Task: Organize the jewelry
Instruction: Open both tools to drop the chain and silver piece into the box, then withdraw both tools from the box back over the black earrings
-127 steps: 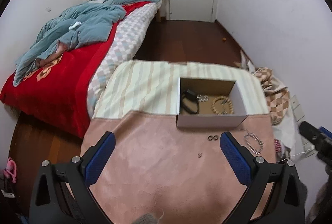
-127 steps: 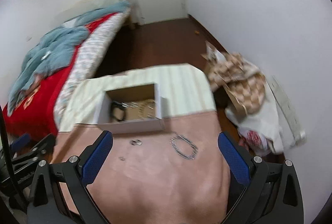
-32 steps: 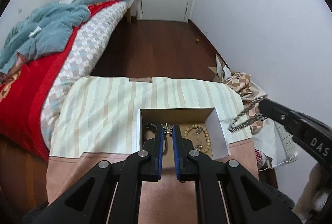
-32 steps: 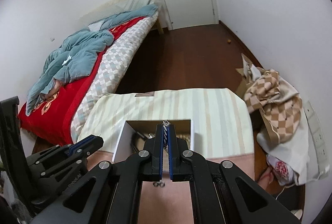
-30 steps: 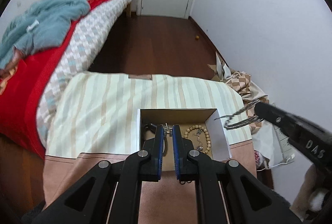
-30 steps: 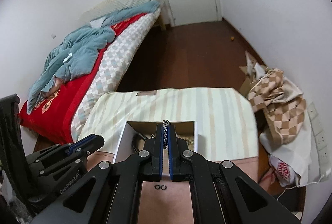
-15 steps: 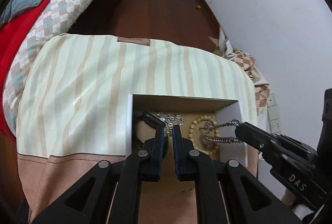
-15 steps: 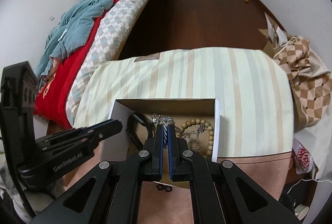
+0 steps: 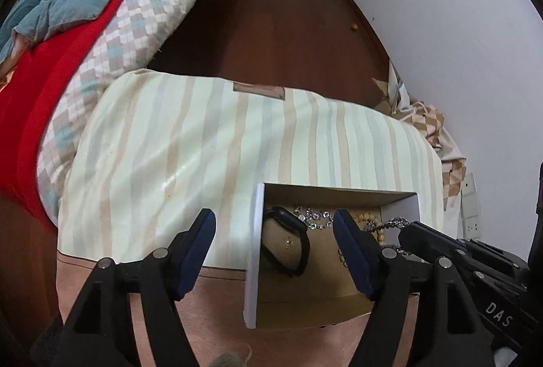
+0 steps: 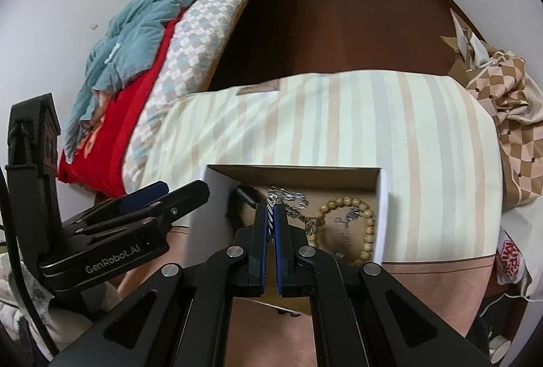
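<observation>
Your silver chain (image 10: 270, 218) is pinched between the blue pads of your right gripper (image 10: 270, 224), jaws closed tight on it, and it hangs just over the inside of the cardboard box (image 10: 380, 207); from the left wrist view you can see the same chain (image 9: 393, 224) trailing off the right gripper's tip (image 9: 412, 233) above the box's right half; under it the wooden bead bracelet (image 10: 356, 224) lies on the box floor, with another silver chain (image 9: 314, 217) bunched near the back wall and a black band (image 9: 288, 241) curled against the left wall; your left gripper (image 9: 275, 246) is spread wide, blue pads (image 9: 198, 251) well apart, one finger outside the box's left wall and the other over its interior, holding nothing; the box (image 9: 253, 251) sits where the striped cloth (image 9: 203, 143) meets the pink cloth (image 10: 431, 292); two small dark rings (image 10: 286, 312) peek out on the pink cloth just in front of the box, mostly hidden by your right gripper; beyond the table, the bed with its red blanket (image 9: 37, 71) and blue-grey quilt (image 10: 135, 24) runs along the left, dark wood floor (image 9: 271, 37) ahead, a checkered bag (image 10: 509, 115) slumped at the right wall.
</observation>
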### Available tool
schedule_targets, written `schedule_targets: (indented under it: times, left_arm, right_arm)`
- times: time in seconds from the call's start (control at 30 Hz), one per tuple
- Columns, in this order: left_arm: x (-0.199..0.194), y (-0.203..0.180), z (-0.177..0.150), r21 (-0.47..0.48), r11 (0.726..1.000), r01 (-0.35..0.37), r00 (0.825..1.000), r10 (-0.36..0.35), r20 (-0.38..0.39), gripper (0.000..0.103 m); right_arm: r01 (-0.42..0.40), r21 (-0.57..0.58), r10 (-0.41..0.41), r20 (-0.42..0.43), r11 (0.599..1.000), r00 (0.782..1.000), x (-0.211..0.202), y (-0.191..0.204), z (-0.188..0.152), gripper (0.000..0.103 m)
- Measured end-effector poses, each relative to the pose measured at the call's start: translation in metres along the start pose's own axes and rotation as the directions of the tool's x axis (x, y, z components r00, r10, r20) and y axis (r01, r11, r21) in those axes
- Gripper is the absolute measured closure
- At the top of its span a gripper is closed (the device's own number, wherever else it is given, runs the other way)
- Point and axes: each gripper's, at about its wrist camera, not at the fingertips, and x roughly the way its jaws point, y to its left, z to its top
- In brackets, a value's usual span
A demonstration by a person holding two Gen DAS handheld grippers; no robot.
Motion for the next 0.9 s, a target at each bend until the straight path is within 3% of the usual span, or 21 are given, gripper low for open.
schedule_targets:
  times: [0.13,0.2,0.23,0.27,0.3,0.37,0.43,0.5,0.53,0.67,0.77,0.9]
  left_arm:
    - [-0.004,0.003,0.003,-0.001,1.0,-0.02,1.0,0.02,0.008,0.033]
    - [-0.004,0.003,0.003,0.001,0.999,-0.043,0.999,0.043,0.012,0.024]
    - [-0.005,0.004,0.003,0.002,0.999,-0.051,0.999,0.051,0.014,0.012]
    - [-0.006,0.004,0.002,0.003,0.998,-0.063,0.998,0.063,0.018,0.005]
    - [-0.007,0.004,0.002,0.007,0.997,-0.071,0.997,0.071,0.023,0.004]
    - [-0.011,0.004,0.0,0.023,0.994,-0.109,0.993,0.108,0.039,0.003]
    - [-0.014,0.005,-0.001,0.032,0.99,-0.135,0.99,0.133,0.051,0.002]
    - [-0.016,0.007,-0.004,0.036,0.988,-0.152,0.987,0.149,0.061,0.001]
    - [-0.017,0.008,-0.007,0.039,0.985,-0.167,0.984,0.164,0.068,0.001]
    - [-0.021,0.006,-0.023,0.055,0.973,-0.224,0.971,0.217,0.101,0.0]
    - [-0.021,0.002,-0.036,0.077,0.96,-0.27,0.959,0.26,0.115,0.0]
    - [-0.023,0.001,-0.048,0.08,0.958,-0.275,0.958,0.266,0.103,0.0]
  right_arm:
    - [-0.004,-0.015,0.003,-0.004,1.0,1.0,-0.001,0.008,0.003,0.099]
    - [-0.005,-0.017,0.004,-0.067,1.0,0.998,0.012,0.007,0.004,0.098]
    - [-0.003,-0.003,0.003,-0.111,1.0,0.994,0.02,0.003,0.004,0.097]
    - [0.01,0.006,-0.009,-0.138,1.0,0.99,0.026,0.0,0.004,0.092]
    - [0.028,0.012,-0.026,-0.162,1.0,0.986,0.03,-0.003,0.004,0.086]
    - [0.031,0.045,-0.023,-0.164,0.999,0.986,0.03,-0.012,0.002,0.056]
    - [0.034,0.063,-0.024,-0.144,0.997,0.989,0.023,-0.017,0.0,0.052]
    - [0.098,0.032,-0.094,-0.105,0.995,0.99,0.012,-0.017,-0.002,0.051]
    - [0.129,0.017,-0.127,-0.091,0.992,0.988,0.008,-0.016,-0.003,0.045]
    - [0.307,-0.051,-0.308,-0.019,0.95,0.951,-0.007,-0.009,-0.015,0.015]
    - [0.425,-0.083,-0.425,0.018,0.902,0.905,-0.012,-0.003,-0.029,0.006]
    - [0.473,-0.077,-0.472,0.021,0.878,0.881,-0.013,-0.003,-0.041,0.003]
